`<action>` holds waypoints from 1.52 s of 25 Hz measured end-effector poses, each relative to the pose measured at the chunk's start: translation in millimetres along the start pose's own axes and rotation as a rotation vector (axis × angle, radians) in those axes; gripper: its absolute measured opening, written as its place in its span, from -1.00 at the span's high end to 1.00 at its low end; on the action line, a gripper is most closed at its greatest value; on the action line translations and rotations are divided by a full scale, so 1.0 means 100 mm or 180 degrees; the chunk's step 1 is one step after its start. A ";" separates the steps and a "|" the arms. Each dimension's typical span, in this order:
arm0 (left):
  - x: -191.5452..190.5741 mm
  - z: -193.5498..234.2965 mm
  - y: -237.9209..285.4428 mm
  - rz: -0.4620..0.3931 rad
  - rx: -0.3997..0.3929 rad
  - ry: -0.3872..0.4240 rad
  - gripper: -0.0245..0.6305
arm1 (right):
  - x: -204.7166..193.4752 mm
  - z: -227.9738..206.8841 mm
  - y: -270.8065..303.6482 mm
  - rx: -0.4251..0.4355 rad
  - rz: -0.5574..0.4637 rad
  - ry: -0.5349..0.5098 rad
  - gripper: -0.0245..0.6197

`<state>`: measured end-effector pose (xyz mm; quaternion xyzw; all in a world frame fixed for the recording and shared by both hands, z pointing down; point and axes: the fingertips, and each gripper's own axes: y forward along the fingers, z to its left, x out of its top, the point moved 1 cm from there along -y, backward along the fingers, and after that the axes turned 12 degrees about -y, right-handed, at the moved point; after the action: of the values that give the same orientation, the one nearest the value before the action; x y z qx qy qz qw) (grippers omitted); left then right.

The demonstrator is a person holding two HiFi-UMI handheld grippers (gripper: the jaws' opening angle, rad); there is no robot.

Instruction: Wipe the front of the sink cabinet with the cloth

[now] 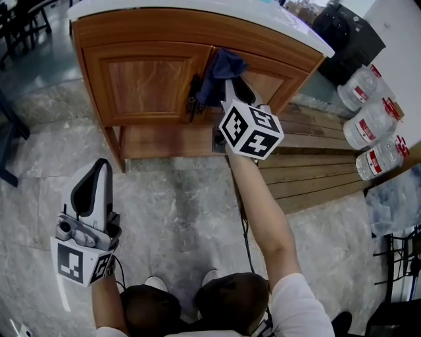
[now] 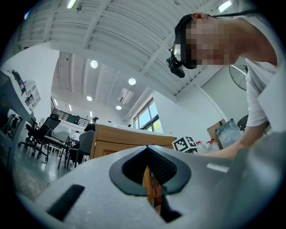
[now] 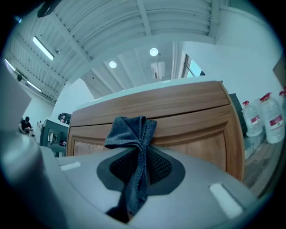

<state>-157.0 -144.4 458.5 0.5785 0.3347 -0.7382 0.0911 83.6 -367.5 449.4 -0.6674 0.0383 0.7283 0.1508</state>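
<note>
The wooden sink cabinet point(image 1: 141, 79) stands ahead under a white countertop point(image 1: 217, 10). My right gripper point(image 1: 227, 82) is shut on a dark blue cloth point(image 1: 220, 72), which is bunched against the upper part of the cabinet's right door point(image 1: 266, 82). In the right gripper view the cloth point(image 3: 134, 147) hangs pinched between the jaws, with the cabinet front point(image 3: 187, 120) right behind it. My left gripper point(image 1: 95, 181) is held low at the left over the floor, well away from the cabinet, jaws shut with nothing in them; its view shows the cabinet point(image 2: 125, 141) in the distance.
Several large water bottles point(image 1: 371, 122) lie at the right beside wooden planks point(image 1: 309, 164). A black bin point(image 1: 342, 36) stands behind the cabinet's right end. A marbled stone floor point(image 1: 177, 210) spreads below. Black chair legs point(image 1: 10, 138) show at the far left.
</note>
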 end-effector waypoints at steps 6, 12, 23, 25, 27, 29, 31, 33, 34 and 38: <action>-0.01 -0.01 0.03 0.0022 -0.0021 -0.0005 0.91 | 0.06 -0.28 0.00 -0.0176 0.0027 -0.0122 0.74; -0.02 -0.04 0.05 0.0040 -0.0049 0.0006 0.91 | -0.15 -0.60 -0.08 -0.0393 0.0148 -0.0106 0.74; -0.05 -0.02 0.04 0.0086 -0.0036 0.0014 0.91 | -0.25 -1.26 -0.24 -0.0849 0.0202 -0.0103 0.74; -0.04 -0.01 0.03 0.0086 -0.0017 0.0014 0.91 | -0.26 -1.42 -0.28 -0.0960 0.0220 -0.0125 0.74; -0.03 0.00 0.03 0.0090 -0.0006 0.0017 0.91 | -0.26 -1.58 -0.33 -0.1077 0.0246 -0.0154 0.74; -0.04 0.00 0.03 0.0097 -0.0007 0.0019 0.91 | -0.26 -1.72 -0.38 -0.1181 0.0271 -0.0184 0.74; -0.05 -0.01 0.03 0.0109 -0.0019 0.0019 0.91 | -0.26 -1.81 -0.42 -0.1228 0.0290 -0.0234 0.73; -0.05 -0.02 0.04 0.0121 -0.0031 0.0026 0.91 | -0.25 -1.86 -0.45 -0.1266 0.0297 -0.0283 0.73; -0.05 -0.03 0.04 0.0121 -0.0032 0.0030 0.91 | -0.25 -1.89 -0.47 -0.1297 0.0298 -0.0280 0.73; -0.04 -0.01 0.03 0.0113 -0.0015 0.0028 0.91 | -0.25 -2.06 -0.52 -0.1444 0.0321 -0.0249 0.73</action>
<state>-153.0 -146.8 461.2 0.5874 0.3265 -0.7331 0.1042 297.0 -375.1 460.2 -0.6527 -0.0989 0.7501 -0.0383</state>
